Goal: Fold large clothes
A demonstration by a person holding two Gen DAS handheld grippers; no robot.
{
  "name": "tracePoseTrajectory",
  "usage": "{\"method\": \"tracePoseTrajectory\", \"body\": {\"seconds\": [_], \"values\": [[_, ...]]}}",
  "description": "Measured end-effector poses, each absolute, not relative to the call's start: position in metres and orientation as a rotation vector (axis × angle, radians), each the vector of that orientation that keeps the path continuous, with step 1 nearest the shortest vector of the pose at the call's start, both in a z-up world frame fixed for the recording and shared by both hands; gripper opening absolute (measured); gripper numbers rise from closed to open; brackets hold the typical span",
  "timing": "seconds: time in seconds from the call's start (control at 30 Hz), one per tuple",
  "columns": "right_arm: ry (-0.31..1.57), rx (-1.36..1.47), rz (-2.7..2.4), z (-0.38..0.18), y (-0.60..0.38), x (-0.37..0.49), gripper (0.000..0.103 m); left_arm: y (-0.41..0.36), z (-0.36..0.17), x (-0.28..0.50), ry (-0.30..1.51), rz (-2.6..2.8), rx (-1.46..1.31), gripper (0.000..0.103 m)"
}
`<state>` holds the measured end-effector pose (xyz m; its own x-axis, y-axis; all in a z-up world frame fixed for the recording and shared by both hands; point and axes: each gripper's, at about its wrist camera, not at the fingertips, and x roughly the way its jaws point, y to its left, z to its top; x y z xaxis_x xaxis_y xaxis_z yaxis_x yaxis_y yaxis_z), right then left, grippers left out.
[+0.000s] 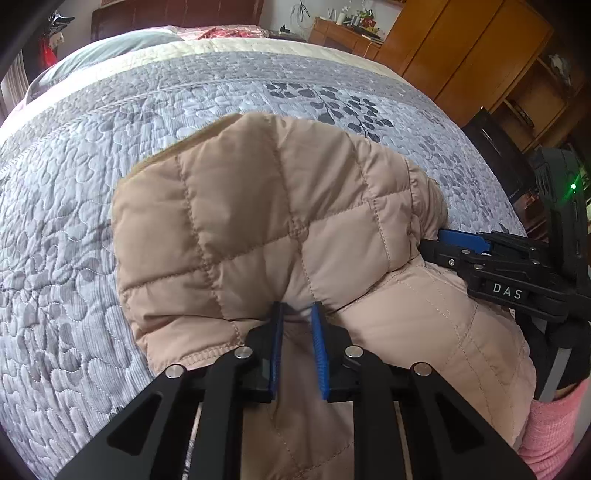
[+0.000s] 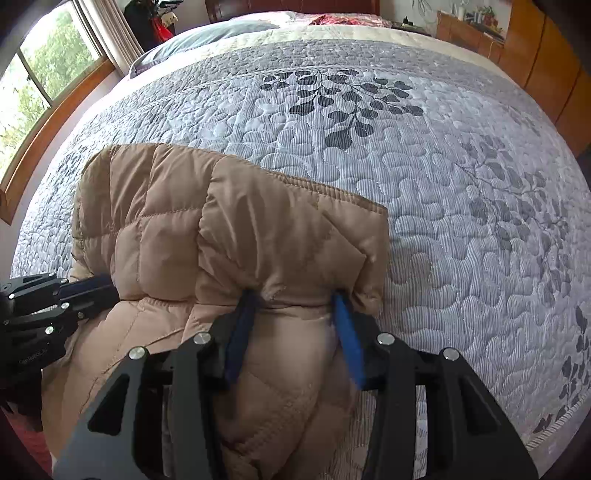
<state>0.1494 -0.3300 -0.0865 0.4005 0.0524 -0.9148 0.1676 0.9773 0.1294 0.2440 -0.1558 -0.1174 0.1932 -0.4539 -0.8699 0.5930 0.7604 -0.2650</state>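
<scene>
Left hand-held gripper [image 1: 297, 314]: blue pads narrowly apart, a fold of the tan quilted jacket [image 1: 266, 206] pinched between the tips. It appears to have hold of the fabric, though the contact itself is partly buried in the puff.

Right hand-held gripper [image 2: 295, 302]: jaws set wider, a thick bunch of the jacket between the pads and bulging through. It looks closed on that bunch; in the left view its tip is tucked into the jacket's side.

Jacket: lies at the near edge of the bed [image 2: 461, 229], upper part doubled over, the rest trailing toward the person.

Handling, as a judgement:
- padded, soft, light for its bulk
- smooth shell likely slippery; a thin pinch may creep out
- filling springs back, so folds will want pressing down
- best taken at stitched seams or the ribbed hem edge [image 2: 332, 192], where layers are firm

Surface: grey-blue quilted bedspread with a dark leaf print, soft and yielding.

Room: pillow [image 2: 218, 31] and headboard at the far end, window [image 2: 40, 77] on the left, wooden wardrobe [image 1: 469, 55] and a cluttered dresser on the right.
</scene>
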Motion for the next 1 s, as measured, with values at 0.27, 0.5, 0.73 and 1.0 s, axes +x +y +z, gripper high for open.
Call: {"method": "tracePoseTrajectory", "body": {"seconds": [0.27,0.5,0.73,1.0], "values": [[1.068,0.319,-0.001,-0.044,-0.346,0.112,0.053,-0.118,-0.075,0.202,1.0,-0.65,0.167,0.026],[1.091,0.359,0.057,-0.041,-0.349,0.085,0.084,-0.082,-0.071,0.184,0.987,-0.596,0.149,0.045],[1.103,0.466,0.146,-0.059,-0.35,0.069,0.089,-0.062,-0.078,0.176,1.01,-0.652,0.081,0.06],[1.088,0.618,0.273,-0.077,-0.361,0.063,0.09,-0.058,-0.092,0.172,1.048,-0.754,0.01,0.068]]}}
